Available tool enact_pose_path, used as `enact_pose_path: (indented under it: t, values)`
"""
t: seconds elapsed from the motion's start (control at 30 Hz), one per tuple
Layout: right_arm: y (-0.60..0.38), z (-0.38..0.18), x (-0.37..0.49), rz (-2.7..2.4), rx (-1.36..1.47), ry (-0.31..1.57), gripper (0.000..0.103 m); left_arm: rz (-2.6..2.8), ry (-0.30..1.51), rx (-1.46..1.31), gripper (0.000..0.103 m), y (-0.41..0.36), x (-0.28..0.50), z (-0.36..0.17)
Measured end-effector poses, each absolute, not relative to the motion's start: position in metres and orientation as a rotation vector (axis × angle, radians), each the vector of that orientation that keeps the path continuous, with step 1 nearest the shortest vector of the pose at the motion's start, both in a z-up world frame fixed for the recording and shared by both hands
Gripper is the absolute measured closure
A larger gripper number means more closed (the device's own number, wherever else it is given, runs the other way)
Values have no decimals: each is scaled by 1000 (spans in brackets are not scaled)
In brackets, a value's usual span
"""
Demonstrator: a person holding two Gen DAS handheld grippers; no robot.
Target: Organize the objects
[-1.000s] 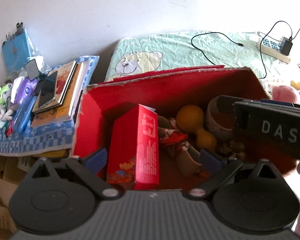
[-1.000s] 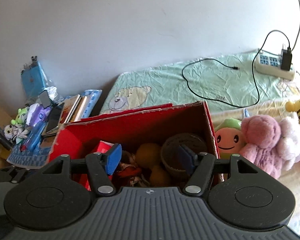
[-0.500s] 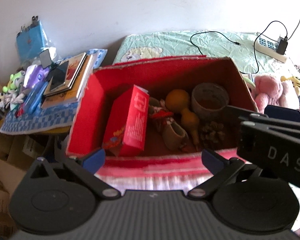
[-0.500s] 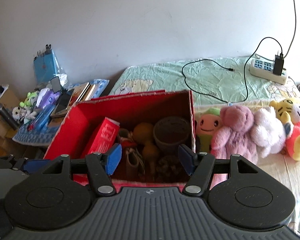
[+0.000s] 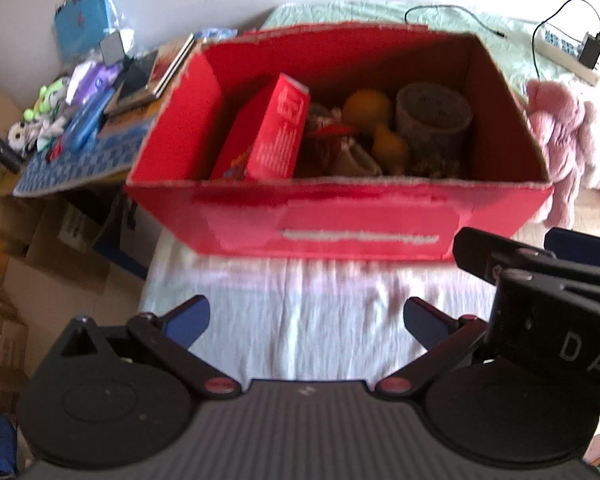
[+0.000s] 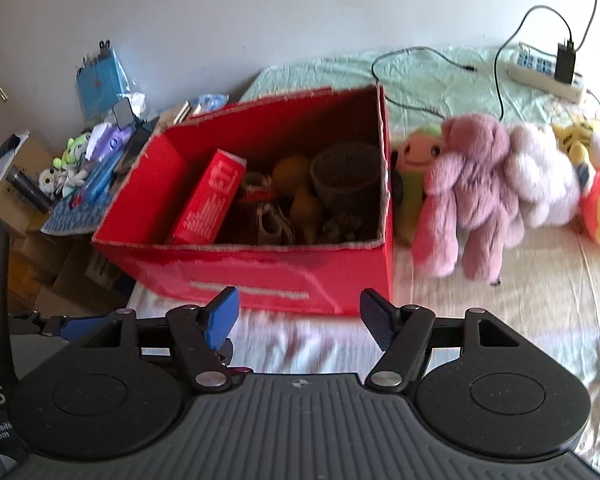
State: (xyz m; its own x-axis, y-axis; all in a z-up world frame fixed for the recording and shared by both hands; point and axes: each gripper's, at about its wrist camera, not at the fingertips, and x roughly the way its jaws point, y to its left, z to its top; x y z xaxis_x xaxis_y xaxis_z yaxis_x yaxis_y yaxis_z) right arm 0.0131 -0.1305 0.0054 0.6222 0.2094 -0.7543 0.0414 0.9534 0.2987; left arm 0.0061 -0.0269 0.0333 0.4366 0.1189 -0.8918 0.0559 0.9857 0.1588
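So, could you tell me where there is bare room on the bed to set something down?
The widest free patch is the pale sheet in front of the red box, running on below the pink plush. The green sheet behind is bare except for the cable and power strip. The box interior and side table are crowded.

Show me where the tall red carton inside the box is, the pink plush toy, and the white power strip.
tall red carton (image 6: 210, 204), right wrist view, on its printed front face.
pink plush toy (image 6: 474, 184), right wrist view, on its furry body.
white power strip (image 6: 540, 70), right wrist view, on its socket face.
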Motion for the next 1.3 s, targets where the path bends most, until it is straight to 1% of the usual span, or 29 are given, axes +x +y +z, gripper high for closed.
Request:
enact_pose_path:
  t: [0.17, 0.37, 0.9, 1.03, 1.3]
  values:
    - [-130, 2, 12, 106, 313, 917, 33, 55, 1147, 170, 0, -26, 2, 29]
    - [-128, 7, 14, 116, 327, 912, 33, 54, 1140, 174, 0, -25, 3, 37]
    - [-118, 40, 42, 36, 344, 786, 32, -48, 998, 237, 0, -18, 43, 78]
    - [-110, 42, 56, 4, 339, 758, 28, -71, 984, 239, 0, -10, 59, 79]
    - [-98, 32, 78, -50, 350, 752, 28, -111, 968, 260, 0, 5, 84, 70]
